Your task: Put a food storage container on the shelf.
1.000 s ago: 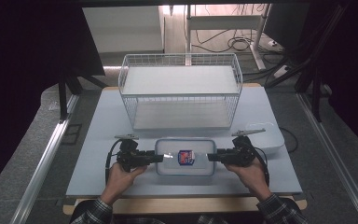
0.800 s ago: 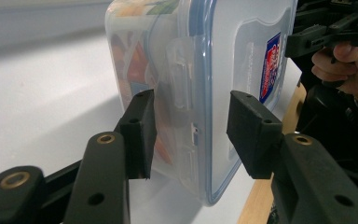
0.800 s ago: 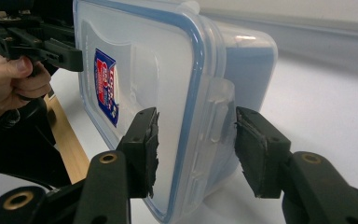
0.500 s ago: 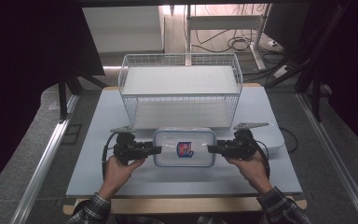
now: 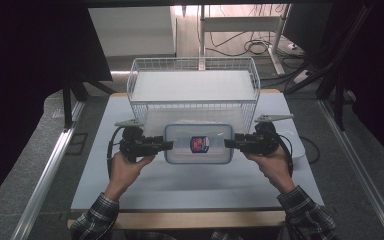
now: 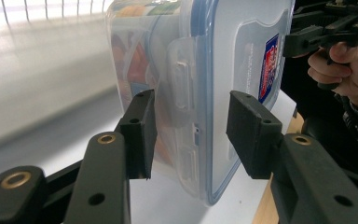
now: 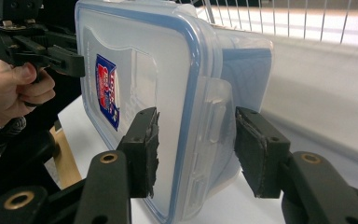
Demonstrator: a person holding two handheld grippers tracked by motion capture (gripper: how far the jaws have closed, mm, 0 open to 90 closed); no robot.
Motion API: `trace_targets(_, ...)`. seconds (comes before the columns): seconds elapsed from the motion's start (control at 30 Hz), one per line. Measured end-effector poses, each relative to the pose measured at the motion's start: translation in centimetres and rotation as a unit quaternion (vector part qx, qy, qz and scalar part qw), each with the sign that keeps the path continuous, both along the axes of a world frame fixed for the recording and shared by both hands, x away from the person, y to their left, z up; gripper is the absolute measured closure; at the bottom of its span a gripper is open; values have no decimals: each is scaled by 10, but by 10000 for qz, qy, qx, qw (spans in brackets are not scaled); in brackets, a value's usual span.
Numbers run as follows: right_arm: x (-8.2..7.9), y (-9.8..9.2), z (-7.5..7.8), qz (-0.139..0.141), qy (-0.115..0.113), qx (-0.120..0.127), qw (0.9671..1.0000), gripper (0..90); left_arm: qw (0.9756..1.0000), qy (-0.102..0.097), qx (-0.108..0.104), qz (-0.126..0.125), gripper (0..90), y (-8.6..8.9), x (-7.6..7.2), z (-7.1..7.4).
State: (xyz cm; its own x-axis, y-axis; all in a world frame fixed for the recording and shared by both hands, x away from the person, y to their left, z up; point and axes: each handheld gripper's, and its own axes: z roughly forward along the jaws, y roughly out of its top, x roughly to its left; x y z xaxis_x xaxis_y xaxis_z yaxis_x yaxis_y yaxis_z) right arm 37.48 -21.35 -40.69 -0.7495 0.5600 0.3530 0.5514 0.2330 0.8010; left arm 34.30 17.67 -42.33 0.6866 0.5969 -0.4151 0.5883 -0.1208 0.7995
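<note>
The box (image 5: 198,144), a clear plastic one with a blue-rimmed lid and a red-and-blue label, sits at the centre of the high view, just below the wire basket (image 5: 194,90) and in front of it. It's carried between the two tools, one at each short end, above the white table (image 5: 190,180).

At centre left, the left gripper (image 5: 166,145) pinches the box's left end. In the left gripper view its two black pads (image 6: 142,133) straddle the lid clip there: one pad lies on the wall side, the other on the lid side, and the box edge runs up between them. The box's coloured contents show through the wall at the top of that frame.

At centre right, the right gripper (image 5: 230,143) clamps the opposite end. In the right gripper view its pads (image 7: 145,149) bracket the clip the same way, one against the lid face beside the label, the other on the wall side.

Each tool is held in a hand with a plaid sleeve (image 5: 305,215) coming in from the bottom edge. A grey plate sits atop each gripper. To the right of the right hand, a white object (image 5: 297,146) lies on the table, partly hidden.
</note>
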Motion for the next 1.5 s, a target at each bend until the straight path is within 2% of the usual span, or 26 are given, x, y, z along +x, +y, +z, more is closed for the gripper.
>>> trace_targets(0.03, 4, 0, 7, 9, -44, 31, 10000, 515, 10000, -45, 4, 29, 535, 1, 2, 8)
trace_targets(0.23, 14, 4, 30, 19, -209, 71, 9998, 515, 9998, -197, -20, 92, 535, 4, 11, 33)
trace_targets(0.27, 16, 4, 35, 27, -256, 72, 9996, 516, 9998, -197, -20, 92, 535, 4, 11, 33)
trace_targets(0.33, 20, 6, 44, 24, -294, 77, 9995, 516, 9996, -243, -39, 118, 535, 6, 17, 45)
trace_targets(0.4, 24, 7, 52, 26, -343, 83, 9994, 516, 9995, -269, -50, 124, 535, 6, 19, 49)
trace_targets(0.43, 27, 8, 57, 24, -368, 85, 9993, 516, 9994, -311, -83, 129, 535, 8, 24, 56)
trace_targets(0.53, 30, 10, 65, 14, -396, 86, 9992, 516, 9993, -337, -117, 126, 535, 11, 29, 63)
trace_targets(0.6, 37, 13, 76, 12, -438, 89, 9990, 516, 9990, -388, -170, 142, 536, 14, 37, 73)
trace_targets(0.77, 51, 16, 89, 36, -526, 112, 9985, 517, 9986, -452, -227, 181, 536, 17, 50, 85)
trace_targets(0.97, 67, 19, 102, -6, -557, 151, 9983, 516, 9982, -444, -318, 230, 536, 21, 66, 97)
trace_targets(1.17, 81, 22, 114, -47, -556, 223, 9982, 516, 9981, -459, -314, 263, 535, 24, 79, 109)
trace_targets(1.4, 97, 26, 120, -95, -568, 234, 9981, 514, 9981, -406, -343, 307, 532, 27, 95, 111)
trace_targets(1.5, 107, 27, 119, -175, -482, 255, 9984, 510, 9983, -353, -328, 342, 529, 26, 105, 109)
